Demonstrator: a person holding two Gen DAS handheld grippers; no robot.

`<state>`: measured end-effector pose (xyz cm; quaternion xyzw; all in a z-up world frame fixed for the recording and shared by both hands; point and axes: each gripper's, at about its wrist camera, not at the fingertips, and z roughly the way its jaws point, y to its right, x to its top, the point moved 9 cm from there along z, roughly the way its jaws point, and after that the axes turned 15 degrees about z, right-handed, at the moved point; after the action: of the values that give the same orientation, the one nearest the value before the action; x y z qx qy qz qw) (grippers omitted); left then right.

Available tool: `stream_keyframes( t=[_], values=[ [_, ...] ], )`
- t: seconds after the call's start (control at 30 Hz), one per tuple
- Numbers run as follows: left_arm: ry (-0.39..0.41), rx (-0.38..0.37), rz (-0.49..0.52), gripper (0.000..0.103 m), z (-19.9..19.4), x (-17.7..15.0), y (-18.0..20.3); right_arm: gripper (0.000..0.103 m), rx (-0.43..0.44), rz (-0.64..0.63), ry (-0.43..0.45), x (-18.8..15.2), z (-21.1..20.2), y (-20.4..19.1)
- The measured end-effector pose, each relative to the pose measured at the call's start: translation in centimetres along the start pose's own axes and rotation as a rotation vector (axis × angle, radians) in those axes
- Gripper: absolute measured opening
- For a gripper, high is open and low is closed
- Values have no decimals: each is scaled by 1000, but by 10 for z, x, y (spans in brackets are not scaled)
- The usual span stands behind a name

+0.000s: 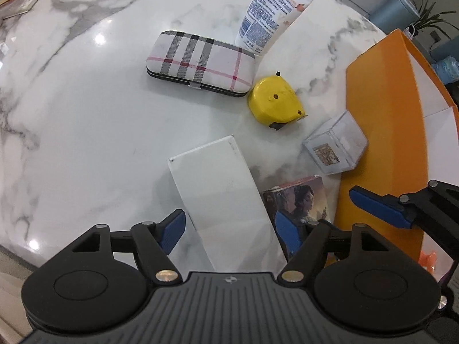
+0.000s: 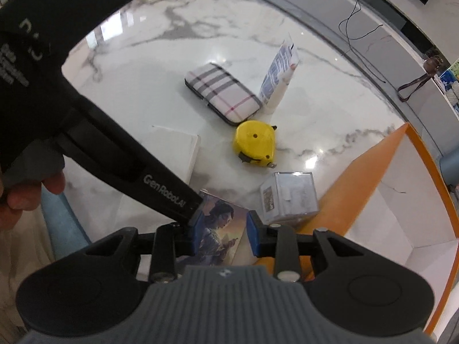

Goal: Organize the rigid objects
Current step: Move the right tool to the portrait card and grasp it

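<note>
- Fingers of the left gripper (image 1: 229, 235), left wrist view: spread wide, nothing pinched; white flat box (image 1: 221, 200) lies between them, pads not pressing on it.
- White flat box: stiff, light-looking, smooth faces so likely slippery; best taken across its short width on the long edges.
- Picture card box (image 1: 298, 200) at 3 o'clock of the white box, just beside it; a blue pad covers its lower edge.
- Clear cube (image 1: 335, 146) at 1 o'clock, touching the orange bin (image 1: 378, 132); hard plastic, probably brittle, grip flat faces.
- Yellow tape measure (image 1: 274, 100) at 12 o'clock; dense, rounded, may roll in the pads.
- Plaid case (image 1: 200, 63) and lotion tube (image 1: 272, 17) further out; the tube leans on the case and looks squashy.
- Right wrist view: right gripper (image 2: 222, 235) fingers closed in on the picture card box, pads against both sides; whether it is off the marble table (image 2: 143, 86) cannot tell.
- Card box: light, cardboard, would dent under a hard squeeze.
- Orange bin open at 3 o'clock, just beside.
- A hand (image 2: 28, 195) holds the left gripper's black handle at 10 o'clock.
</note>
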<state>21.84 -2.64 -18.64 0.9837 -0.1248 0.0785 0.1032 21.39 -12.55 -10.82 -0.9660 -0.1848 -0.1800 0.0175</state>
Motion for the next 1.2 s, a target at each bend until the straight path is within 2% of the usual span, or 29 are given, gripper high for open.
stream_keyframes(
  t=[0.13, 0.27, 0.33, 0.53, 0.7, 0.9, 1.0, 1.1, 1.2],
  values=[
    [-15, 11, 15, 82, 7, 2, -1, 32, -3, 24, -58, 1, 14, 1],
    [-20, -28, 52, 79, 8, 4, -3, 35, 17, 66, -91, 1, 20, -3],
    [-28, -30, 83, 77, 6, 3, -6, 45, 22, 84, -101, 3, 23, -6],
    [-31, 34, 177, 76, -5, 5, -32, 54, 16, 166, -175, 5, 35, -8],
    [-36, 67, 306, 74, -13, 4, -48, 61, -5, 238, -222, 7, 48, -3],
    [-37, 74, 310, 77, -20, -1, -54, 64, -50, 246, -262, 9, 57, -4],
    [-63, 61, 307, 78, -18, -9, -49, 64, -78, 224, -284, 9, 64, -3],
    [-70, 57, 311, 78, -16, -13, -45, 61, -82, 234, -310, 6, 69, -4],
    [-61, 40, 315, 73, -17, -12, -45, 59, -76, 253, -289, 7, 70, -4]
  ],
)
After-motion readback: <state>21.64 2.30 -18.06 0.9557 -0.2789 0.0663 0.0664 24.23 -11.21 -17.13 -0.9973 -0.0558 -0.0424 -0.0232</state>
